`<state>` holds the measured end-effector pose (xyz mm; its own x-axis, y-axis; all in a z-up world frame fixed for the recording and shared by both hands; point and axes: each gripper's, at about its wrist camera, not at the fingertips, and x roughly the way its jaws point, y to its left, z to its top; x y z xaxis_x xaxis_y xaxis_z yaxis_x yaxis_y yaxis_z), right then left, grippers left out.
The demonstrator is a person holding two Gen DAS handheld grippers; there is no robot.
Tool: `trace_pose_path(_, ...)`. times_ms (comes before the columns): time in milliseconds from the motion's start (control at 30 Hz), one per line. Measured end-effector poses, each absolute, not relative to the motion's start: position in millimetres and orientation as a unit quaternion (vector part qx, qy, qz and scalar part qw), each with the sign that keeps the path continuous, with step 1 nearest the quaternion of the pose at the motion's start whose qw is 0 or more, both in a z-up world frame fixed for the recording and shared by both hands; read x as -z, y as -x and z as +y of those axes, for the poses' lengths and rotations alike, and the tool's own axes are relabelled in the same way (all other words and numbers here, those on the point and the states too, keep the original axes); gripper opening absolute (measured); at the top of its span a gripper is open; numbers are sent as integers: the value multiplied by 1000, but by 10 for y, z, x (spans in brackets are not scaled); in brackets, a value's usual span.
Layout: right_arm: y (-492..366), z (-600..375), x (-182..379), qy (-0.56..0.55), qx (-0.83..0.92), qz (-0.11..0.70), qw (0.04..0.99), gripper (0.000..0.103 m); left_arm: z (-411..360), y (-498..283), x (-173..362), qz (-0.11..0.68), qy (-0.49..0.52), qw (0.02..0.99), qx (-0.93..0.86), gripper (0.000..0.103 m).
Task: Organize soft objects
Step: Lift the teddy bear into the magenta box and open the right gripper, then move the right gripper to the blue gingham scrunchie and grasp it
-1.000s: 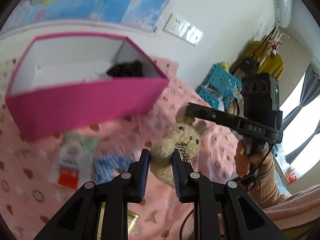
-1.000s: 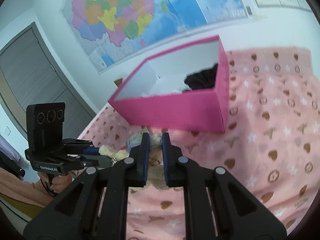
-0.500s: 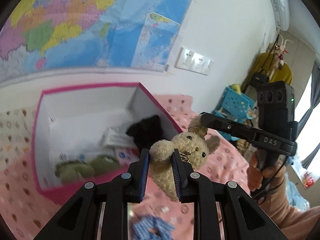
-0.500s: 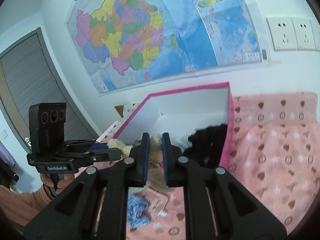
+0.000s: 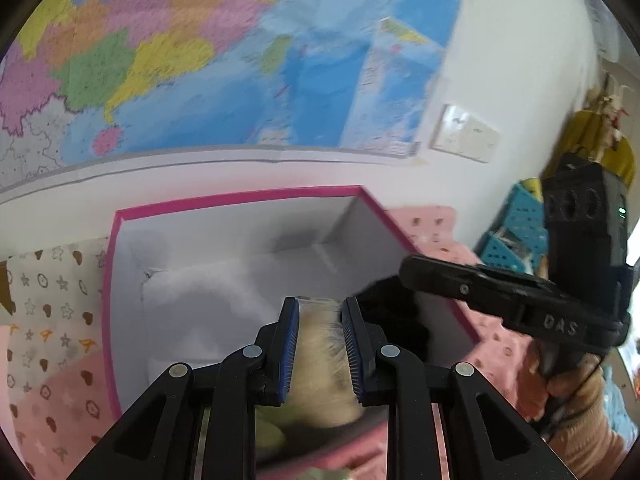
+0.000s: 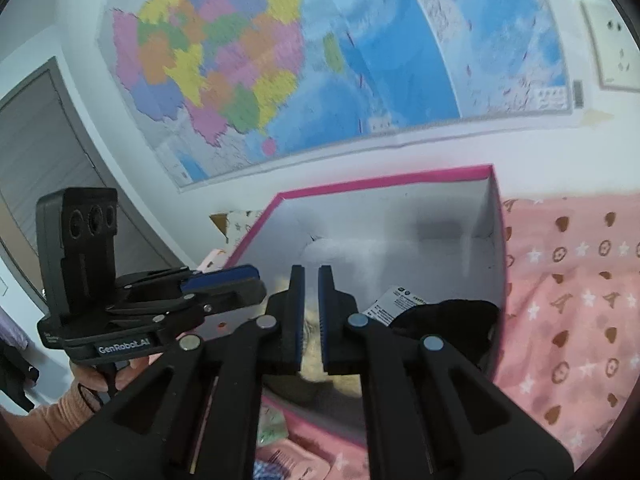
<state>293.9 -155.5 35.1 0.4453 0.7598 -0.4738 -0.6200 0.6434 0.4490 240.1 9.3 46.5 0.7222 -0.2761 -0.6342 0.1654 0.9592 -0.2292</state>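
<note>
Gripping one beige plush toy [image 5: 320, 364] between its blue pads, the left gripper [image 5: 319, 308] holds it over the open pink box [image 5: 240, 196]; the right gripper [image 6: 311, 276], its jaws narrow and closed to a thin slit, pinches the same toy's fuzzy fabric from the other side. Inside the one box lie one black cloth [image 6: 448, 320] and one white printed packet [image 6: 396, 300]; one pink patterned blanket [image 6: 568, 280] surrounds the box; one wall map [image 6: 280, 60] hangs behind.

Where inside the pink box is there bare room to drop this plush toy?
The pink box is free along its back wall and far right corner, above the black cloth. White stuffing fills the back left. The near side is crowded: black cloth, printed packet, green items.
</note>
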Motion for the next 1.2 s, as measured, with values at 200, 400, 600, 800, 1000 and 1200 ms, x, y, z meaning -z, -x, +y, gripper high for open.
trace_pose_path(200,-2910,-1514,-170,-93,-405,351,839,9,348,-2596,-201,379,116,914,83,27)
trace_pose_path(400,-2799,-1566,-79,-79,-401,358,840,12,442,-2380,-152,371,114,917,90,34)
trace_pose_path(600,-2547,-1583,-141,-61,-412,346,841,28,431,-2047,-249,349,102,925,109,42)
trace_pose_path(800,-2214,-1636,-242,-55,-434,330,836,39,417,-1647,-354,324,101,932,128,49)
trace_pose_path(1000,-1919,-1699,-208,-48,-453,334,826,50,391,-1272,-294,319,103,933,135,54)
trace_pose_path(1200,-1637,-1680,97,-26,-467,371,802,59,373,-1041,-59,345,115,921,143,54)
